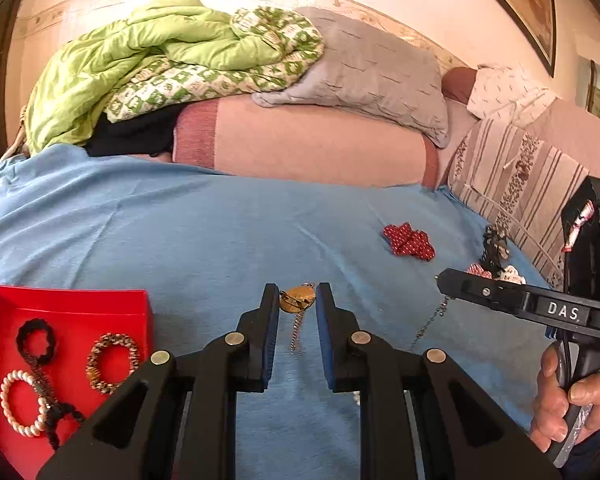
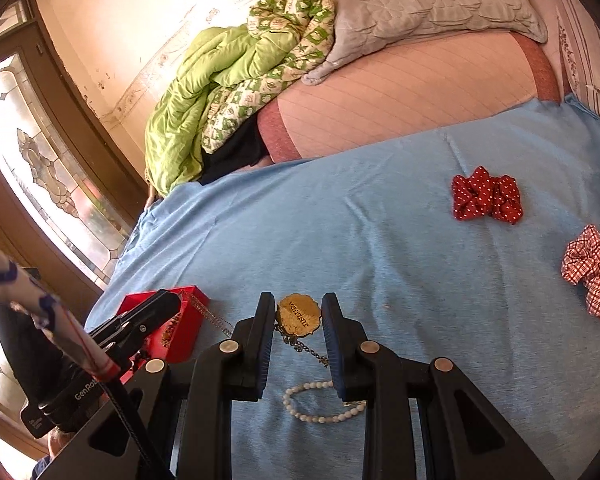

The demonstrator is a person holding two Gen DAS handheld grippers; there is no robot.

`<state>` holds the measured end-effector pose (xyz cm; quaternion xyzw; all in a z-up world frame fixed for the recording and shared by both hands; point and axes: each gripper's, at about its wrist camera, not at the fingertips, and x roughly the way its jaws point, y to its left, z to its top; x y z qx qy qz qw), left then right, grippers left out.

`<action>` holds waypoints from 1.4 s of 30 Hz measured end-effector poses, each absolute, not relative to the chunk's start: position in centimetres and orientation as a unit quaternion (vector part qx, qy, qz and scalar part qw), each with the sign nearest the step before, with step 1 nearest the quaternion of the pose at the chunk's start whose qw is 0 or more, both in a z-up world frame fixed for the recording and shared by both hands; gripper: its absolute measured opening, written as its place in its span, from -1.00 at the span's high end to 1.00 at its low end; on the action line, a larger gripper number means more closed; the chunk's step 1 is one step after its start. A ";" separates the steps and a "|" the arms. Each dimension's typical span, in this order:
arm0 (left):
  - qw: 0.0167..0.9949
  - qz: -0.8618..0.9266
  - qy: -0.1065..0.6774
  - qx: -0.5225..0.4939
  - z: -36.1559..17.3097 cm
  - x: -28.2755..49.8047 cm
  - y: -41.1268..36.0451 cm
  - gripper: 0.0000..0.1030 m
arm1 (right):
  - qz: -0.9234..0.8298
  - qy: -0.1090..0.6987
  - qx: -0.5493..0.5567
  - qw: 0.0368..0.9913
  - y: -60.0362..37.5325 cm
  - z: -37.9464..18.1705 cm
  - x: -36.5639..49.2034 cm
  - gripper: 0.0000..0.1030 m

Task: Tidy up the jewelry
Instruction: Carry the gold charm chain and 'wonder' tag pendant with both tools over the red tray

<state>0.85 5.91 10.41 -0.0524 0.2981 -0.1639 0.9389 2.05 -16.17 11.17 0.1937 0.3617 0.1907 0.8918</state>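
Left gripper (image 1: 298,306) fingers apart, gold pendant (image 1: 297,299) between tips at 12 – contact unclear. Right gripper (image 2: 298,312) likewise spread, same pendant (image 2: 299,314) between jaws; chain partly hidden behind finger. White bead bracelet (image 2: 320,402) on blue sheet (image 2: 380,240), half covered. Red tray (image 1: 72,320) at 8 – 4 bracelets inside, cut off. Scrunchies: 1 red dotted (image 2: 486,199), 1 checked (image 2: 590,270) at 3.

Both the left hand-held gripper (image 1: 298,306) and right hand-held gripper (image 2: 299,314) gape, fingers apart.
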 end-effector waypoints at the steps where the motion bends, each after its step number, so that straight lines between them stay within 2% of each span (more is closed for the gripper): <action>1: 0.939 -0.163 0.297 -0.054 10.5 0.7 6.2 0.65 | 0.192 0.360 0.192 0.893 -15.9 11.3 1.9 0.50; 15: 0.952 -0.120 0.270 -0.085 12.2 -2.3 13.3 0.65 | 0.217 0.344 0.183 0.895 -12.0 13.6 0.5 0.50; 32: 0.959 -0.010 0.250 -0.136 12.5 -8.0 25.1 0.65 | 0.367 0.298 0.164 0.866 1.2 19.9 -3.1 0.50; 42: 0.949 0.016 0.272 -0.157 10.8 -9.1 28.7 0.65 | 0.409 0.325 0.127 0.843 8.0 18.3 -3.8 0.50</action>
